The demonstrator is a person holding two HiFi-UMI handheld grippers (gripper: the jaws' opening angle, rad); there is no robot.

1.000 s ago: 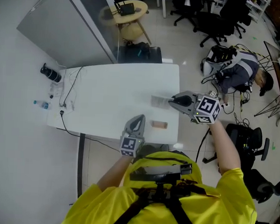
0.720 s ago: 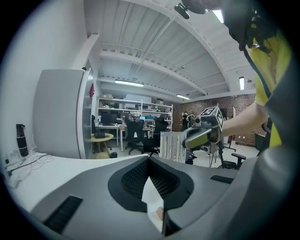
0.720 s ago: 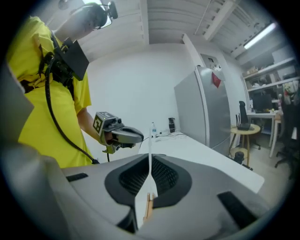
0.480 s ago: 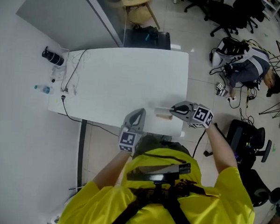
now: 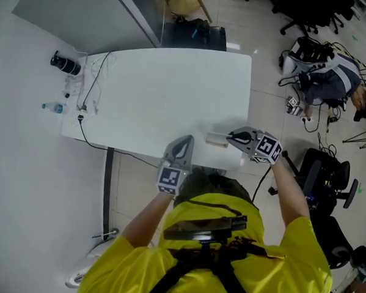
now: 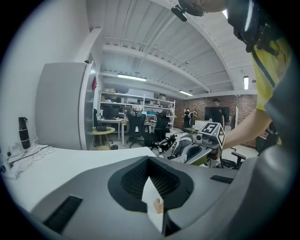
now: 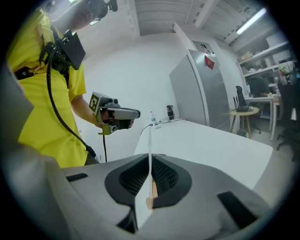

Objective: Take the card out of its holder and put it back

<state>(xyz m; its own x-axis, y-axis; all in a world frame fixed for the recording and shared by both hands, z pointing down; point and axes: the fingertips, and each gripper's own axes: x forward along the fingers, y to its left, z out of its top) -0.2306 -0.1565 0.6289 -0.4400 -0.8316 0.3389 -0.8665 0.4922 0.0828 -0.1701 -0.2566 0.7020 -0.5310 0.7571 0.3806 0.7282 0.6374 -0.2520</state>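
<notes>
Head view: right gripper (image 5: 231, 138) is pinching the card (image 5: 215, 138) right at the holder (image 5: 219, 145). The holder is sitting on the white table (image 5: 161, 93), close to the near edge and the near right corner. Right gripper view is showing the jaws pressed onto the card (image 7: 150, 140), which is edge-on and upright, with the wooden holder (image 7: 149, 202) just below it — cannot tell if the card is seated in the slot. Left gripper (image 5: 185, 140) is hanging at the near edge, just left of the holder and apart from it. Left gripper view is showing its jaws pressed together on nothing, with the holder (image 6: 158, 205) showing through the gap behind the tips. Wide tabletop is stretching toward the far edge — cables (image 5: 90, 107) are lying along the left edge and a bottle (image 5: 52, 108) is by it. Office chair (image 5: 322, 174) is standing on the floor to the right of the table.
</notes>
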